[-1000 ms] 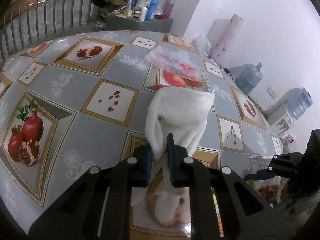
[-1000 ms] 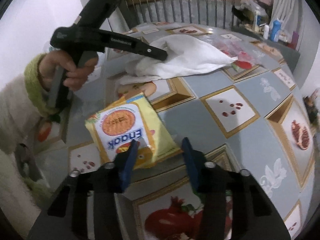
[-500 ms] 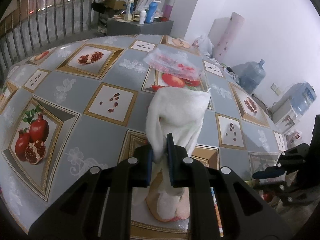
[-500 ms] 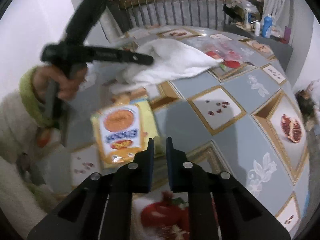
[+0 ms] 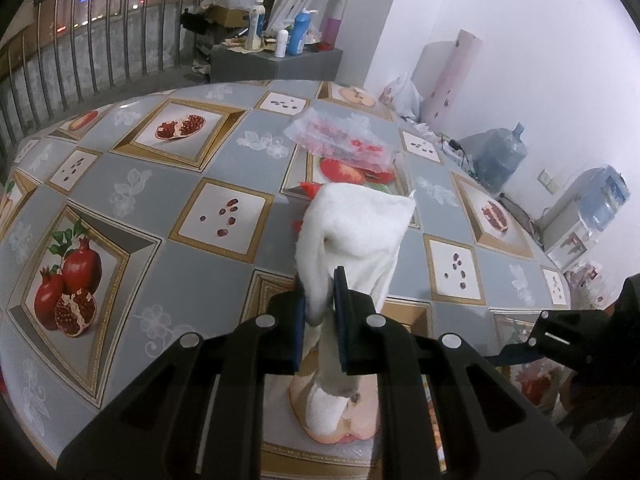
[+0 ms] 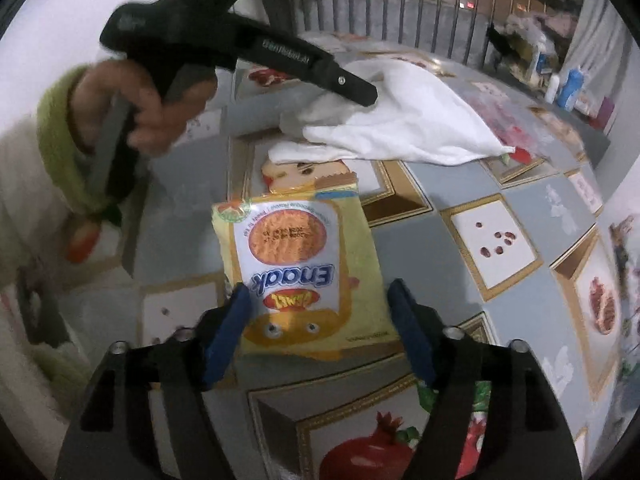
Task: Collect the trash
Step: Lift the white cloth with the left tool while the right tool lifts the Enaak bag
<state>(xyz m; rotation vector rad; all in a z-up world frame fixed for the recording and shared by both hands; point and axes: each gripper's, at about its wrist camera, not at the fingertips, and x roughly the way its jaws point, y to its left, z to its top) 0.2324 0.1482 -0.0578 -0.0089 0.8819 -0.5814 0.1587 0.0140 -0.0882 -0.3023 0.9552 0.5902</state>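
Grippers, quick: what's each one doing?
Left gripper: shut on the white cloth.
Right gripper: open, jaws just widened around the yellow snack packet.

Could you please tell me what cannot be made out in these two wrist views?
- Left wrist: the white cloth's pinched part, hidden by the left hand-held gripper.
- Right wrist: the yellow Enaak snack packet's near corners, behind the open right hand-held gripper.
- Right wrist: the hand, blurred.

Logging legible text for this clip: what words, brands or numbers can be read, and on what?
"Enaak": yellow snack packet, upside down in the right wrist view.
Smaller print on the packet: too blurred to read.
Embossed lettering on the left tongs: unreadable.
Bottles behind the table: labels too small.
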